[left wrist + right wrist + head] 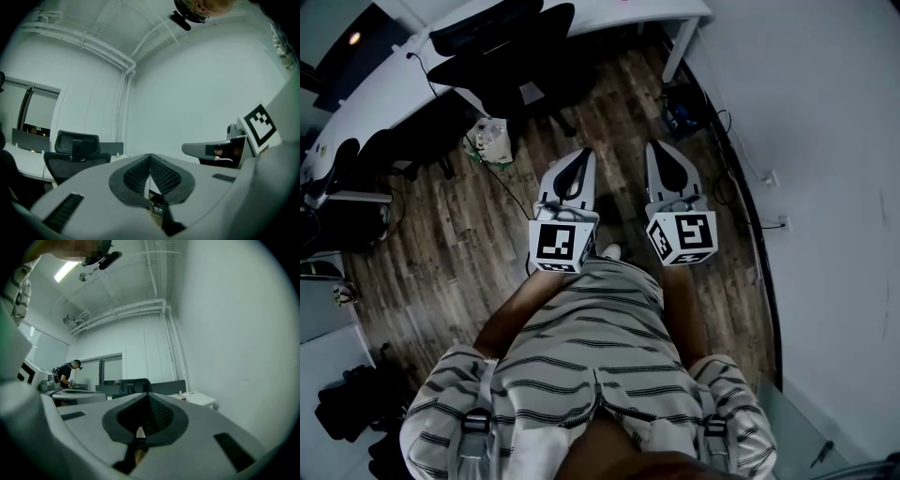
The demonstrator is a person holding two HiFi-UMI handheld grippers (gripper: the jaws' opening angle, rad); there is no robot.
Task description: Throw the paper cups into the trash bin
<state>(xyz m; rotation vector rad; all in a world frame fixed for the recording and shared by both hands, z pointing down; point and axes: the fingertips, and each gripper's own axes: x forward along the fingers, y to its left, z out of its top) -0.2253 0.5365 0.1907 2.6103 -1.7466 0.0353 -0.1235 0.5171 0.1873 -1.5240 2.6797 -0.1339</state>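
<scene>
Wood-plank floor [459, 244] underneath. Left tongs [584, 153] and right tongs [656, 146] side by side at frame centre, held level, each pressed together with nothing between. Likely trash bin [492, 141] left of upper centre, beside black office chair [502, 56] and white surface [361, 108]; pale contents too small to tell.
</scene>
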